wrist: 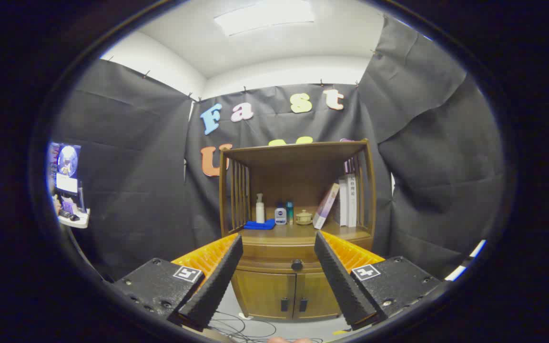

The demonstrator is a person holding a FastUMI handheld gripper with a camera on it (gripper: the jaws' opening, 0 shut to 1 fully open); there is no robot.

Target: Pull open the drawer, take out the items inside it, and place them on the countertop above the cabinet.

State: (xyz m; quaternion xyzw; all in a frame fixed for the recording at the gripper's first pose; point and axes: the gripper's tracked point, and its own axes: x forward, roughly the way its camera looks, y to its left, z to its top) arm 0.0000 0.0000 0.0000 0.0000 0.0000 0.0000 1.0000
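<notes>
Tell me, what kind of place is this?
Likely a recording booth: black cloth walls surround a wooden cabinet holding bottles and books. The gripper fingers are open, ahead of the closed drawer knob.

Ceiling panel [264,16] glowing bright at twelve o'clock, cabinet [296,228] sitting evenly lit and sharp, fisheye bending edges, shelf recess lying shadowed

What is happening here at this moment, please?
A person holds a gripper facing a wooden cabinet. Its fingers are spread open and hold nothing. The drawer is shut; its dark round knob shows between the fingers, beyond their tips. On the countertop stand a white pump bottle, a blue cloth, two small containers, a lidded jar and some books. Nothing has been taken out yet.
</notes>
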